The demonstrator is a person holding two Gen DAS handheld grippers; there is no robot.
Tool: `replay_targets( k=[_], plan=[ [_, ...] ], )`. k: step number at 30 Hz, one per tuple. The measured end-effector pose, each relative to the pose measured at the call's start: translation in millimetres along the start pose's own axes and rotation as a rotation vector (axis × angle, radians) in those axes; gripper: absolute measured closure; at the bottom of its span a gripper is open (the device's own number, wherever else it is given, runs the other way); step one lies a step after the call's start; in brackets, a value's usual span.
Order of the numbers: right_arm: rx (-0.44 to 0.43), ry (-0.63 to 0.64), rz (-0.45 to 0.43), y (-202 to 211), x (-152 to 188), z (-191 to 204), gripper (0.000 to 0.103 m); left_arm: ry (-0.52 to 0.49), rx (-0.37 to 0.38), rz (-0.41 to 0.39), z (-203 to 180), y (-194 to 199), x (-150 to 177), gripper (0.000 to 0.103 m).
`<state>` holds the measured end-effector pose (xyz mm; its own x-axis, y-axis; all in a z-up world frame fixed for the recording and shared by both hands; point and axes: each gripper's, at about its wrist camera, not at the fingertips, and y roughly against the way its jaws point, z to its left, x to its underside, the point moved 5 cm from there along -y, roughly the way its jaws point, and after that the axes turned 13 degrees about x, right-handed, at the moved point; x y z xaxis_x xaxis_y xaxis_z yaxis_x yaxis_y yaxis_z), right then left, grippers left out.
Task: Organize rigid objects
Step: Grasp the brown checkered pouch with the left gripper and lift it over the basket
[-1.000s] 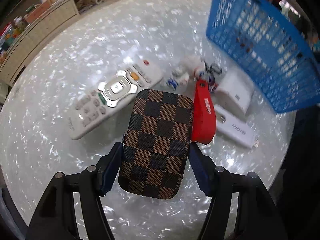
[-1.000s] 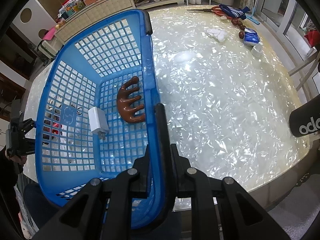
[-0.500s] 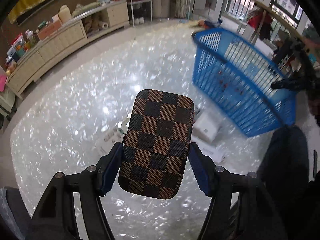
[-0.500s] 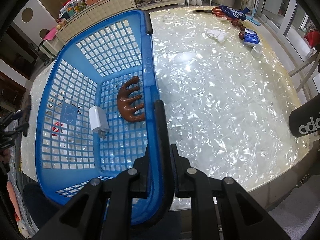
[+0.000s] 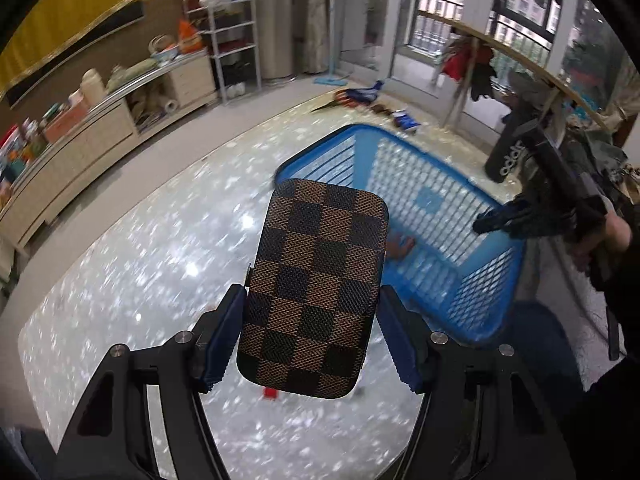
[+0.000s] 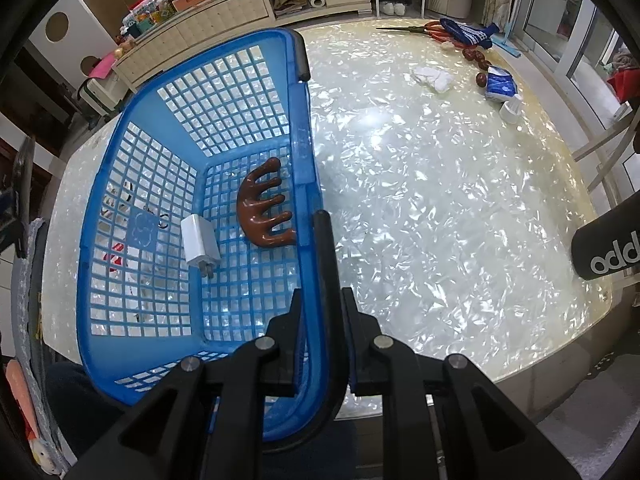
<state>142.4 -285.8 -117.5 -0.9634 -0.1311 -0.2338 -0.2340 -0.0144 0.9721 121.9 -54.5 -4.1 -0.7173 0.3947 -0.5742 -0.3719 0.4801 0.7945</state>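
My left gripper [image 5: 312, 340] is shut on a brown checkered case [image 5: 316, 280] and holds it high above the pearly table, just left of the blue basket [image 5: 472, 240]. My right gripper [image 6: 322, 344] is shut on the blue basket's rim [image 6: 306, 184] at its near corner. Inside the basket lie a brown wooden comb-shaped massager [image 6: 264, 208] and a white charger plug [image 6: 199, 245]. The right gripper [image 5: 536, 216] also shows in the left wrist view, on the basket's far rim.
At the table's far end lie red scissors [image 6: 432, 30], a blue cloth [image 6: 468, 34], white tissue [image 6: 434, 76], a blue packet [image 6: 500, 86] and a white cap [image 6: 510, 110]. A black bottle [image 6: 608, 246] stands at the right edge. Cabinets line the back wall.
My left gripper has lifted the checkered case off the table, away from the remote and other items, and swung right toward the basket. The right gripper has kept its hold on the basket rim.
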Motion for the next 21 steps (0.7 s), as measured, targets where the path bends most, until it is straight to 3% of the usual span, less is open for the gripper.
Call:
replay_targets(
  k=[11,21],
  plan=[
    [0.011,0.0,-0.009,1,-2,0,0.09,-0.077,0.111,0.007,-61,-47,-33,0.033],
    [-0.008,-0.004,-0.015,2,-1,-1,0.09,-0.045,0.133,0.084,-60,-96,-38,0.033]
  ],
)
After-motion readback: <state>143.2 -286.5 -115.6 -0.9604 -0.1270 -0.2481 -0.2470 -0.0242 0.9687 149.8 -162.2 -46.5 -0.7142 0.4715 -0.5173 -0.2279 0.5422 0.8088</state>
